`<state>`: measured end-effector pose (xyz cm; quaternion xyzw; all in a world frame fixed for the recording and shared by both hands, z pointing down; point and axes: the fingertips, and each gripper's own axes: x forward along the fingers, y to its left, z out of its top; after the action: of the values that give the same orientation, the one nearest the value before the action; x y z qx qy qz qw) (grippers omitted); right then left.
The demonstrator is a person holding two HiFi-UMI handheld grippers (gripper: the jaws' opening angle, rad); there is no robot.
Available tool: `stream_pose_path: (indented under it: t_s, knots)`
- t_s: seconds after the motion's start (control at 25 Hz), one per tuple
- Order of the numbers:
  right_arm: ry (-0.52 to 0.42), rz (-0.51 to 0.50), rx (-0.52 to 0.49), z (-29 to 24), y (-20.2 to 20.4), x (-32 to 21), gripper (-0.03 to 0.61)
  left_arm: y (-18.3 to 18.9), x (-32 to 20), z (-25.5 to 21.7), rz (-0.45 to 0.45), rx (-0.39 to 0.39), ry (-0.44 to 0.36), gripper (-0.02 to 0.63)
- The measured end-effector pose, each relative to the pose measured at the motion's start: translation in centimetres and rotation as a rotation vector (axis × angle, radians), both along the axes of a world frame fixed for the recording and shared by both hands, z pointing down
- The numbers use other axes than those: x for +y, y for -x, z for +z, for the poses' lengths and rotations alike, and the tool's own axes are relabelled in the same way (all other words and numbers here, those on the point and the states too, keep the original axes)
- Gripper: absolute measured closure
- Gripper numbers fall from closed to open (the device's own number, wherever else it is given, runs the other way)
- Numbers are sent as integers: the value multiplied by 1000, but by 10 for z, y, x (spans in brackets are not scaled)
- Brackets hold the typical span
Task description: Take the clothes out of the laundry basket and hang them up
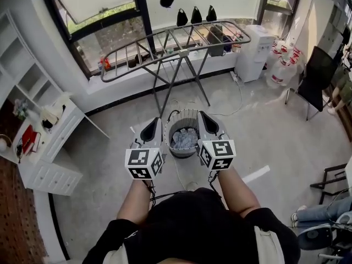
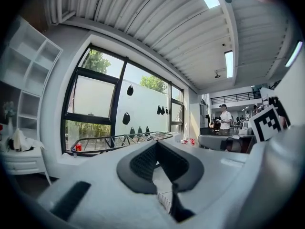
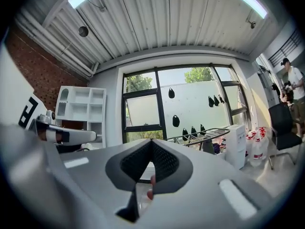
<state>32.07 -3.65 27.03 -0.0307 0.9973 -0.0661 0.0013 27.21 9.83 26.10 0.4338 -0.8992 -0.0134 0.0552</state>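
The grey round laundry basket (image 1: pixel 183 138) stands on the floor ahead of me with pale crumpled clothes (image 1: pixel 184 139) inside. From the head view it shows between my two grippers, which are held level well above it. The left gripper (image 1: pixel 149 126) (image 2: pixel 156 144) is shut with its pads meeting, and nothing is held. The right gripper (image 1: pixel 208 121) (image 3: pixel 151 142) is likewise shut and empty. Beyond the basket by the window stands the metal drying rack (image 1: pixel 176 44) (image 2: pixel 124 139) (image 3: pixel 200 135), with a dark item (image 1: pixel 217 37) at its right end.
A white shelf unit and cabinet (image 1: pixel 41 142) line the left wall. To the right of the rack are a white water dispenser (image 1: pixel 254 51) and water bottles (image 1: pixel 281 65), then a black chair (image 1: pixel 316 76). A cable (image 1: pixel 179 175) lies by the basket. A person (image 2: pixel 224 118) stands in the far room.
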Motion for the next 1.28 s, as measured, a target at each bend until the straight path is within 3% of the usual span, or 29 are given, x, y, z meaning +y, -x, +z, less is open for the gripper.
stream_pose_path:
  t_s: [0.4, 0.68, 1.28]
  knots:
    - [-30, -44, 46, 10, 74, -43, 566, 67, -56, 11, 2, 27, -8, 606]
    - [-37, 2, 53, 16, 101, -59, 566, 107, -77, 24, 44, 49, -13, 605]
    - [-8, 288, 114, 48, 195, -112, 566, 233, -153, 51, 372, 74, 45, 606]
